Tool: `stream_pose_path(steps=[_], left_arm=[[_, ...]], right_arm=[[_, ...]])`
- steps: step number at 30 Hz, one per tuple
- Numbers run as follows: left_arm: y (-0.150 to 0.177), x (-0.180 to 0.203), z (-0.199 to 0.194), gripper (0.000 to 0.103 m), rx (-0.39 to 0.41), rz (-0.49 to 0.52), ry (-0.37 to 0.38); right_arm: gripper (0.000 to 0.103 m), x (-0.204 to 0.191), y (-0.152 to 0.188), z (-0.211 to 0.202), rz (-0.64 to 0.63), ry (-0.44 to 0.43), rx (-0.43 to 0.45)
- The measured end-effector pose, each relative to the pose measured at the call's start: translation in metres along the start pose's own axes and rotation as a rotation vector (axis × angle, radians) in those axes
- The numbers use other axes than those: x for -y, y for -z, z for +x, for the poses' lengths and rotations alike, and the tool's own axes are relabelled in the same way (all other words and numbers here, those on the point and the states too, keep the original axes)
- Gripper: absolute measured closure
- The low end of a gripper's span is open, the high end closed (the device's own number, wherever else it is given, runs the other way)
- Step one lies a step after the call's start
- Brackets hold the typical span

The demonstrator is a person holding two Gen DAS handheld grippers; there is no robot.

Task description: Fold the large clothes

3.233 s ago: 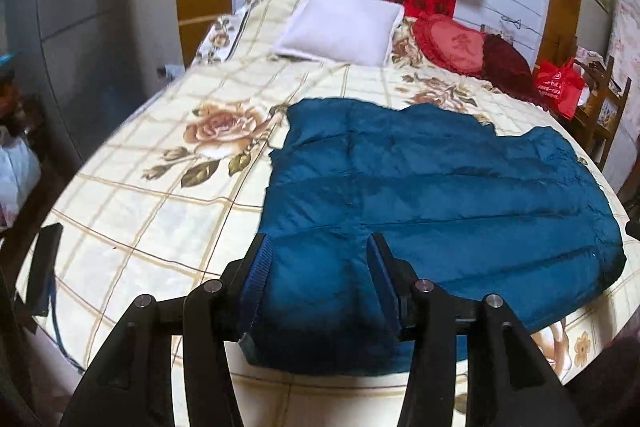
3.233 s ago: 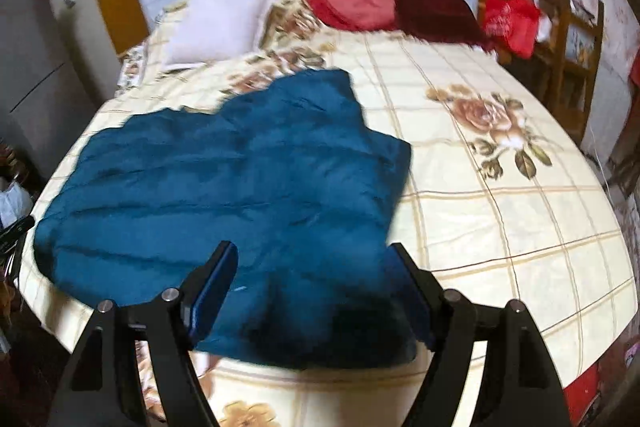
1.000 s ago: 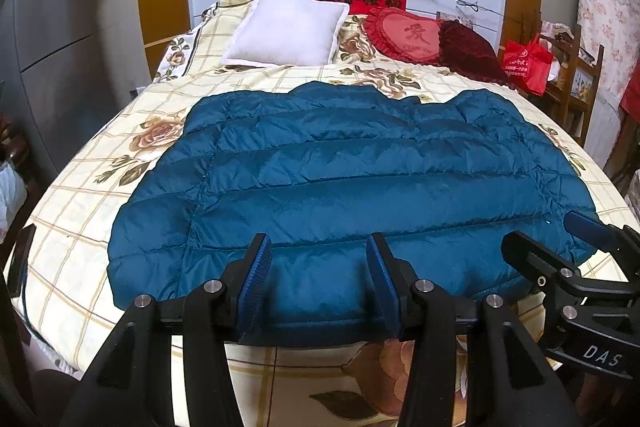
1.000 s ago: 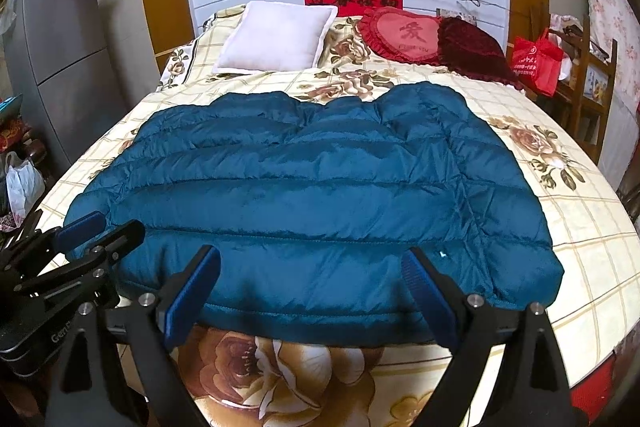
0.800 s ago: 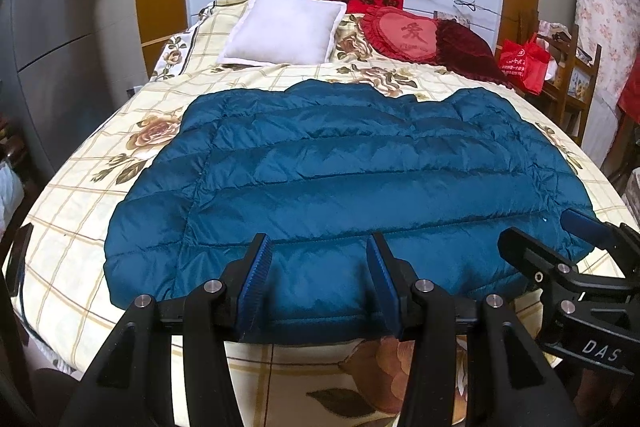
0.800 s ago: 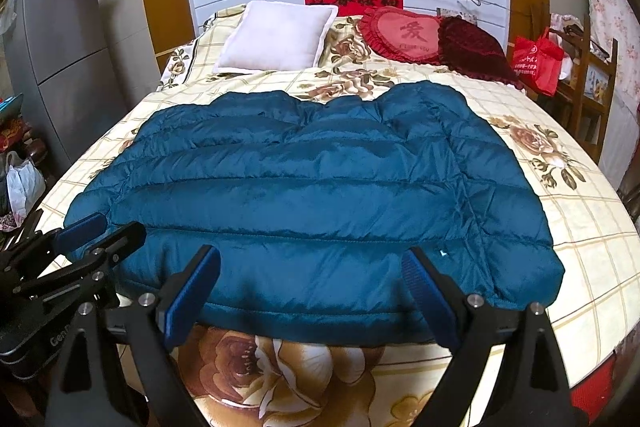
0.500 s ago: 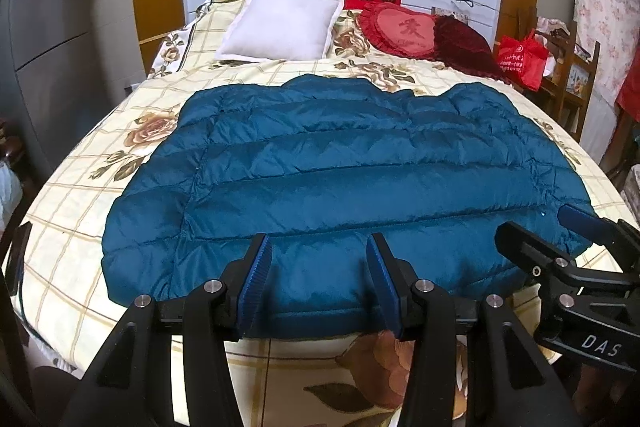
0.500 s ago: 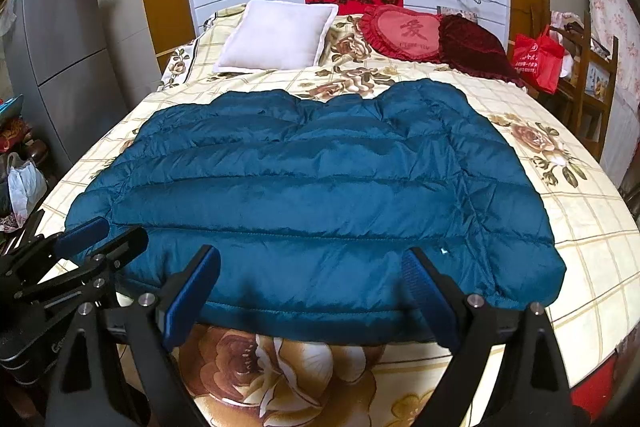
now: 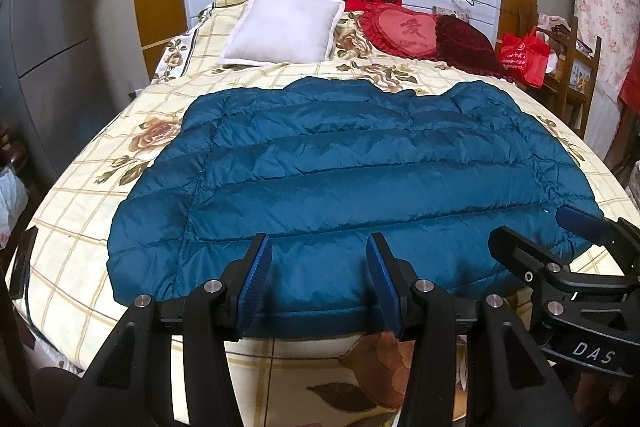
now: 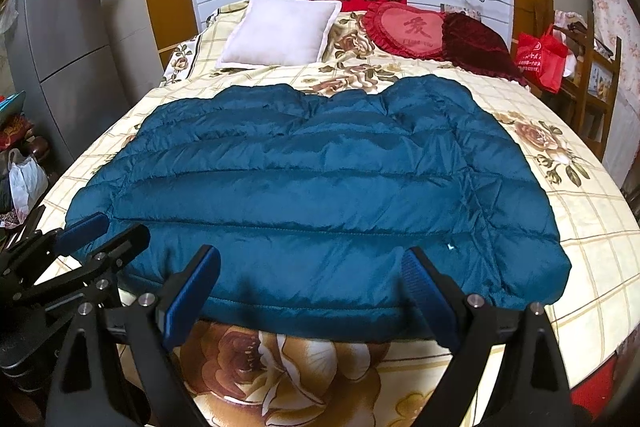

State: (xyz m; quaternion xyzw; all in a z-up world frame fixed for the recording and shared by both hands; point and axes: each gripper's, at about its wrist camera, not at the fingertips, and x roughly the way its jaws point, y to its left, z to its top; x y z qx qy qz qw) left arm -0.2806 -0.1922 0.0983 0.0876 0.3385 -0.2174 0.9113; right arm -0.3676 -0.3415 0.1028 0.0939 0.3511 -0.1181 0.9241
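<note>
The jacket (image 9: 352, 179) lies spread flat on the bed (image 9: 76, 227), just ahead of both grippers. Left gripper (image 9: 320, 279) half open, right gripper (image 10: 312, 295) wide open, both empty. The slippery puffy shell (thick at the hem) could slide from a shallow pinch, leaving a skewed fold.

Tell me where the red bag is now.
In the left wrist view, the red bag is at the far right, beside the bed, just past the dark red pillow.
</note>
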Motion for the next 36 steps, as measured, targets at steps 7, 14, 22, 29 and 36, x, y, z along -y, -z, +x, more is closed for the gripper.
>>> stream_pose_path(steps=[7,14,22,29,36], left_arm=[[-0.001,0.0,0.001,0.042,-0.003,-0.006,0.005],[-0.001,0.001,0.0,0.042,-0.002,-0.007,0.007],[-0.001,0.0,0.001,0.042,-0.004,-0.011,0.01],[0.0,0.001,0.006,0.042,-0.015,-0.017,0.025],[-0.003,-0.009,0.012,0.042,-0.028,-0.056,0.047]], right_arm=[[0.008,-0.001,0.0,0.001,-0.007,0.001,0.004],[0.008,-0.004,0.0,0.003,-0.009,-0.004,-0.002],[0.008,-0.004,-0.002,0.002,-0.011,-0.005,0.003],[0.008,-0.003,-0.001,0.007,-0.01,-0.007,-0.014],[0.008,-0.001,-0.001,0.01,-0.006,-0.007,-0.015]])
